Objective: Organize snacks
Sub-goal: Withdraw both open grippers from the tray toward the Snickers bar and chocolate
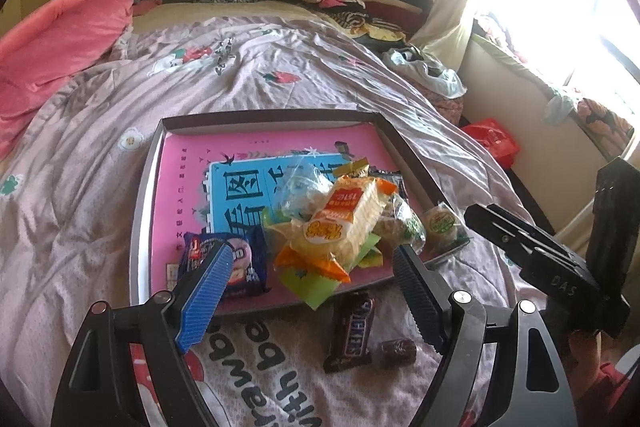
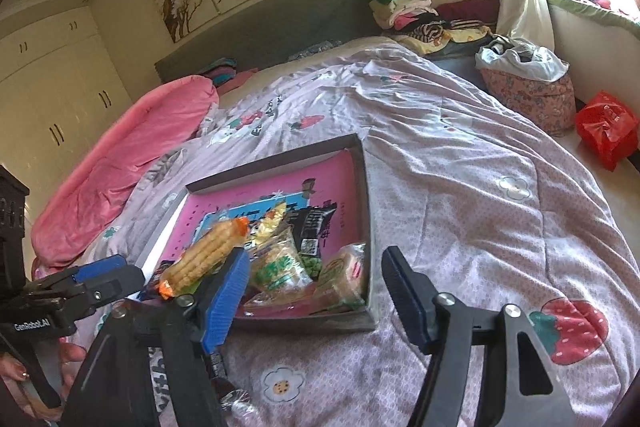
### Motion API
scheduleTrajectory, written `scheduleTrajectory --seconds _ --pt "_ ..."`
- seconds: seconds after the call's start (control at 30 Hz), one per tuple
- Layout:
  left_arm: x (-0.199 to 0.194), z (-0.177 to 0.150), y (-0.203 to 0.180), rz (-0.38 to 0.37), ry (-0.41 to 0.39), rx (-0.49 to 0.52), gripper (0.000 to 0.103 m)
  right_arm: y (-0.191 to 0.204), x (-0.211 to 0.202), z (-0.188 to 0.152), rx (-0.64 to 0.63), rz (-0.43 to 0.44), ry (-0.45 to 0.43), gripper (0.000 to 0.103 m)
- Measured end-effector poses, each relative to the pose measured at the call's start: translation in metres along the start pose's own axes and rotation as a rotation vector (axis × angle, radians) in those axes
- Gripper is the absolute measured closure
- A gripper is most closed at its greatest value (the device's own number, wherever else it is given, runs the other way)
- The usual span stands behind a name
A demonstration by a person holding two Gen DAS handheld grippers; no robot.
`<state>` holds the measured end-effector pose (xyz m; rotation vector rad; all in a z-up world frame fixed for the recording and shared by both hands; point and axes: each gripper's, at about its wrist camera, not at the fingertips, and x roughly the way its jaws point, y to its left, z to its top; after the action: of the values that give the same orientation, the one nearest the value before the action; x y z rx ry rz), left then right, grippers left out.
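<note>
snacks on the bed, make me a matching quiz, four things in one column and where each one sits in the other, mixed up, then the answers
Things:
1. Snickers bar
2. orange-ended cracker pack
3. blue cookie pack
4. small dark wrapped candy

Places:
A. on top of the snack pile in the tray
B. on the bedcover, right of the chocolate bar
C. flat on the tray floor, left of the pile
D. on the bedcover just outside the tray's near edge

Pairs: 1-D, 2-A, 3-C, 4-B
</note>
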<state>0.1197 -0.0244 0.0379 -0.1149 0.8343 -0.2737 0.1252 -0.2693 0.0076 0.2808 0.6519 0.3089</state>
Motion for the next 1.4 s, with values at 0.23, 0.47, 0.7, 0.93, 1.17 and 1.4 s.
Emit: scheduleTrajectory --seconds 0.23,0.47,0.7,0.93,1.17,1.4 --pt "-0.004 -0.005 -0.002 -0.009 0.011 0.008 0.020 0.011 -0.007 -0.003 -0.032 0.019 0.015 0.032" --pt "-0.007 -0.010 -0.003 -0.019 0.020 0.014 0.020 0.023 -0.011 -0.006 -0.062 0.028 0.035 0.032" --pt "-0.009 -0.015 -0.005 -0.019 0.025 0.019 0.020 0.031 -0.013 -0.017 -0.079 0.035 0.076 0.032" --pt "-0.006 -0.023 -0.005 -0.023 0.053 0.025 0.020 0.039 -0.013 -0.026 -0.105 0.039 0.117 0.032" --pt "0.003 -0.032 -0.006 -0.017 0.097 0.028 0.020 0.042 -0.009 -0.042 -0.110 0.034 0.190 0.032" --pt "0.009 -0.037 -0.010 -0.017 0.123 0.041 0.020 0.055 -0.006 -0.060 -0.150 0.032 0.251 0.032"
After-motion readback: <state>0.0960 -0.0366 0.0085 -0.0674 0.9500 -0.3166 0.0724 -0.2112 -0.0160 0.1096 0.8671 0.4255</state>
